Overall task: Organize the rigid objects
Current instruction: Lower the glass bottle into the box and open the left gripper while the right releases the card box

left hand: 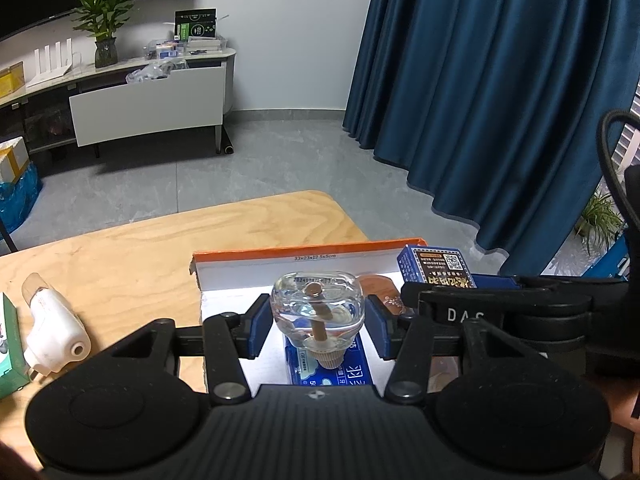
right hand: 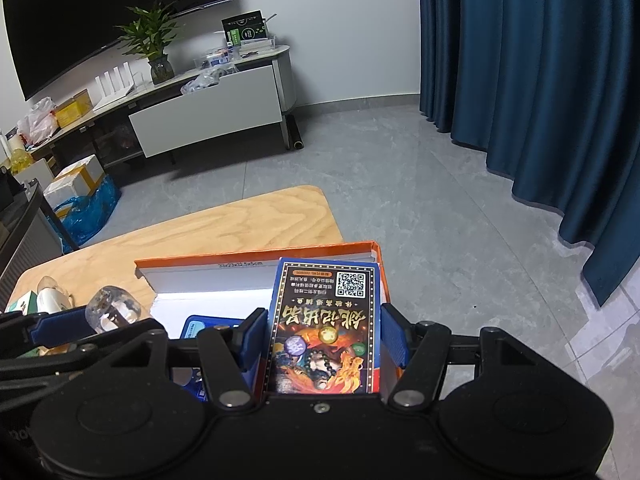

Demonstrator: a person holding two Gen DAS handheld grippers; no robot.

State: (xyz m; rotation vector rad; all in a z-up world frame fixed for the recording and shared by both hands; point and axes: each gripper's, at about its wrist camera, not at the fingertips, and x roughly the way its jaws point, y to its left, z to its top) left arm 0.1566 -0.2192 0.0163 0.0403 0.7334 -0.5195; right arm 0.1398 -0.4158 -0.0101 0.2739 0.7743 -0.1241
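Left gripper (left hand: 318,326) has its blue pads clamped on a little clear glass bottle (left hand: 318,312), held with the ribbed cap end toward the camera and a brown stick inside it, hanging over the open orange-rimmed cardboard box (left hand: 296,254) on the wooden table (left hand: 160,248). Right gripper (right hand: 324,338) is squeezing a blue printed card box (right hand: 326,320) with a QR code at its far end, over the right side of the same box. Under the bottle there's already a blue packet (left hand: 356,364) lying flat on the white box floor, and a brownish comb-like thing (left hand: 380,294) sits just to its right, so the floor there is pretty taken. The two claws are close side by side, the right one's arm crowding the box's right half. Off to the left on the table: a white plug-in device (left hand: 54,328) and, at the near left edge, a green carton (left hand: 10,350), both outside the box. Far back there's a TV stand (right hand: 200,108) with a potted plant (right hand: 154,40), and blue curtains (right hand: 532,80) on the right.
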